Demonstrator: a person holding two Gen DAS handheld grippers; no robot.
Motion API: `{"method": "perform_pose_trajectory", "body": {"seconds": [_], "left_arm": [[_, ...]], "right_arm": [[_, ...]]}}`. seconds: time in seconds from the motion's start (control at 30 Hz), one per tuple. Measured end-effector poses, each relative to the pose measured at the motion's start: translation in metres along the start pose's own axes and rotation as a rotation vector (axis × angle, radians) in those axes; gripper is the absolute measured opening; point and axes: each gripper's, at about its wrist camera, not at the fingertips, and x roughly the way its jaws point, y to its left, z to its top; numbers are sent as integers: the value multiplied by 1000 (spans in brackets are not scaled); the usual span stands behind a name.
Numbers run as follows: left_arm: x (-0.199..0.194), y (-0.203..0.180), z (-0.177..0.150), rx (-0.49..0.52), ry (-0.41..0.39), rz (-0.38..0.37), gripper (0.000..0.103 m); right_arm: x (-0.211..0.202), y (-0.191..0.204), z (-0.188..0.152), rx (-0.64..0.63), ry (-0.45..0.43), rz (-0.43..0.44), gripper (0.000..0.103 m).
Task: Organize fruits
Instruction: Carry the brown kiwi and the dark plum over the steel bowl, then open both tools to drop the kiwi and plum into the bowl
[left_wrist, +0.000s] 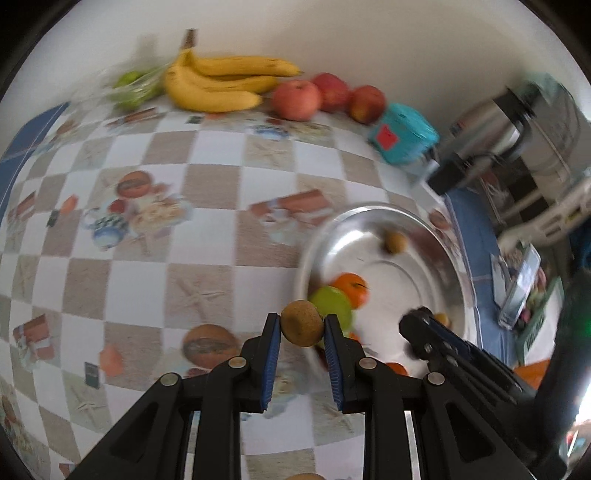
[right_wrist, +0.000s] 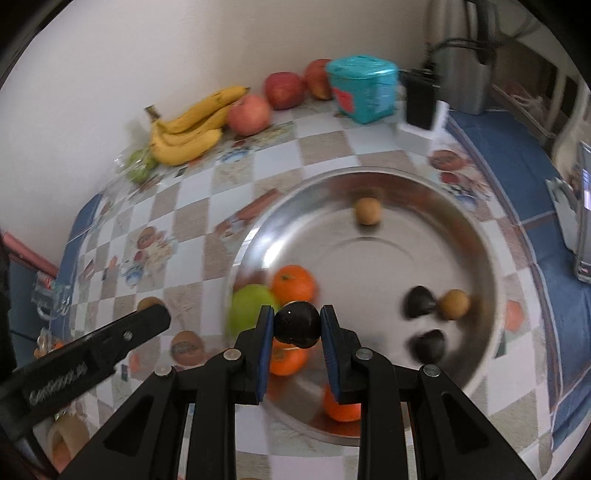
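Observation:
My left gripper (left_wrist: 302, 328) is shut on a small brown fruit (left_wrist: 301, 322) and holds it at the left rim of the steel bowl (left_wrist: 369, 218). My right gripper (right_wrist: 297, 325) is shut on a dark round fruit (right_wrist: 297, 323) above the near left part of the bowl (right_wrist: 491, 236). The bowl holds a green fruit (right_wrist: 249, 304), oranges (right_wrist: 293, 282), two brown fruits (right_wrist: 367, 210) and two dark fruits (right_wrist: 419, 301). The right gripper's body shows in the left wrist view (left_wrist: 436, 332). The left gripper's finger shows in the right wrist view (right_wrist: 147, 319).
Bananas (left_wrist: 218, 79), red apples (left_wrist: 295, 98) and a bag of green fruit (left_wrist: 135, 86) lie along the wall. A teal box (left_wrist: 404, 133) and a steel kettle (left_wrist: 491, 125) stand at the back right. The checked tablecloth (left_wrist: 147, 258) spreads left of the bowl.

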Motion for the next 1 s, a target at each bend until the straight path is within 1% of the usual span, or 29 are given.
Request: {"method": "perform_pose_trajectory", "body": {"seconds": [0.23, 0.4, 0.6, 0.77, 1.0], "left_arm": [[16, -41, -6, 116, 23, -14, 26], [25, -54, -9, 164, 29, -8, 26], [35, -58, -12, 179, 46, 1, 26], [35, -60, -14, 188, 48, 2, 26], [32, -64, -13, 208, 39, 12, 29]], "right_arm": [[3, -36, 2, 93, 9, -13, 26], [5, -47, 2, 120, 14, -13, 26], [11, -52, 1, 138, 38, -18, 27], [12, -54, 1, 143, 46, -22, 27], [5, -58, 2, 153, 34, -24, 27]]}}
